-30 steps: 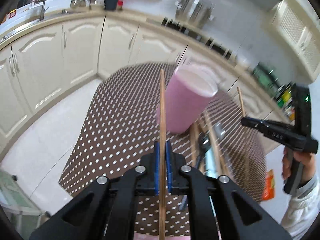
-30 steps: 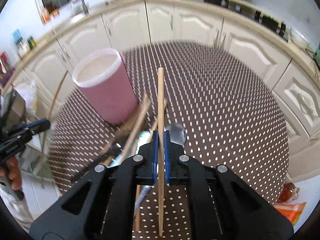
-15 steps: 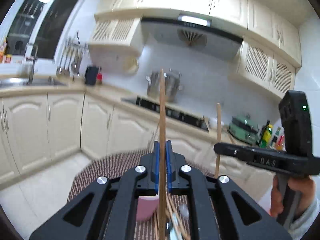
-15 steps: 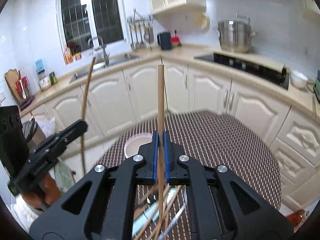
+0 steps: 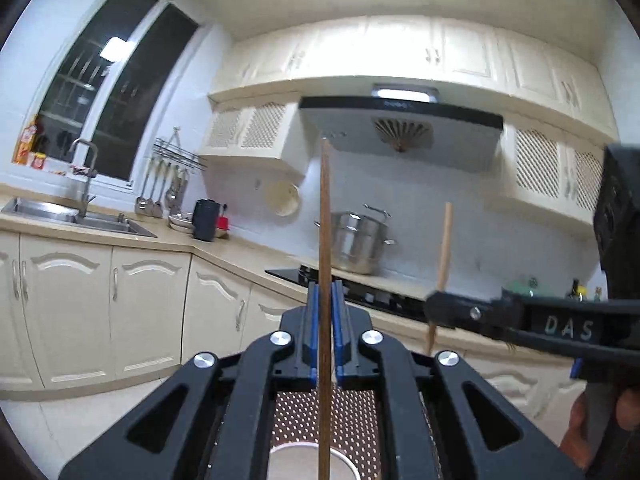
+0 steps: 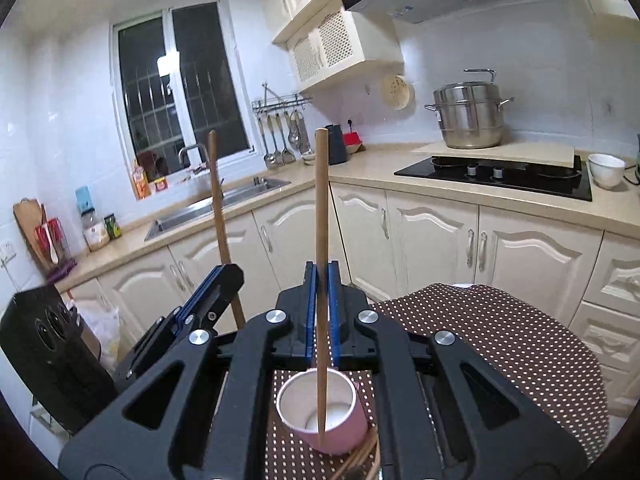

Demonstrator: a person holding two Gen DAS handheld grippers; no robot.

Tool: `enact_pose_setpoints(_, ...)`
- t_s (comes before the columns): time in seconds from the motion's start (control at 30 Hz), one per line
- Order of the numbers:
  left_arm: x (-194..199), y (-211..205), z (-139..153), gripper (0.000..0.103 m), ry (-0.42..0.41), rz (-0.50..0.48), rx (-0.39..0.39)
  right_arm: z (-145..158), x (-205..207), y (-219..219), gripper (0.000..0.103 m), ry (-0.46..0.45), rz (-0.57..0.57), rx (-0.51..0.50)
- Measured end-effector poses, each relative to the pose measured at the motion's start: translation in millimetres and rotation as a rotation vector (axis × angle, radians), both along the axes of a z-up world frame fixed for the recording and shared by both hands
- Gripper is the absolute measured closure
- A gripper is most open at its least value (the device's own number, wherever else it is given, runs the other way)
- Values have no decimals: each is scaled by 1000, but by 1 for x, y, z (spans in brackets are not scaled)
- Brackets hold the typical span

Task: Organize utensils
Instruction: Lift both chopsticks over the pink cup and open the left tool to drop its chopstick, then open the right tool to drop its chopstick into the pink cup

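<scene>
Barely started I'd say: left gripper (image 5: 325, 334) and right gripper (image 6: 321, 312) each pinch one chopstick (image 6: 321, 240) upright above the pink cup (image 6: 320, 420), which looks empty, with more utensils (image 6: 358, 462) lying beside it.

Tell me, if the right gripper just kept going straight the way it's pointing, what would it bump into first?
Probably the cream cabinet doors under the counter. The right gripper, shut on a chopstick, points level across the kitchen, above the pink cup. Depth is unclear.
</scene>
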State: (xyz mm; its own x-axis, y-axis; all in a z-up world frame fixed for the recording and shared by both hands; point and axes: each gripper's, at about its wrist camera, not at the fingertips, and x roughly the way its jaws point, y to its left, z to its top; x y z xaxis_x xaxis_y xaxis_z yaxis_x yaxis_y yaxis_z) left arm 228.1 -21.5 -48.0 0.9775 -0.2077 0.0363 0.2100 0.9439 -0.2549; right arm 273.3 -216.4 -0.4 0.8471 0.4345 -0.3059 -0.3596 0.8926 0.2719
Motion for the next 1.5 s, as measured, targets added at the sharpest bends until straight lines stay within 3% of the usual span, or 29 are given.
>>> enact_pose_setpoints(0.13,10,9,-5,97,-22,38,-48,-6,5,-7,97,-36,-46,60)
enact_pose_setpoints(0.27,16,5,-14,97,-23,58,-29,-9,4,-7,97,-64,-55,82)
enact_pose_setpoints(0.47,18,3,-38,97,54,47,11,-22,3,7,97,-57,-48,4)
enact_pose_setpoints(0.83,1,6,-60,95,163,8,87,-53,-5,10,96,2,-48,-30)
enact_pose_setpoints(0.93,-5,7,-59,68,172,-3,90,-55,-9,9,96,7,-55,-30)
enact_pose_setpoints(1.1,-15,11,-55,62,190,-3,95,-54,-16,9,96,7,-65,-34)
enact_pose_setpoints(1.27,-28,19,-49,46,211,20,116,-56,-19,9,96,17,-73,-38)
enact_pose_setpoints(1.5,-38,32,-48,41,295,21,147,-63,-22,12,96,40,-82,-45)
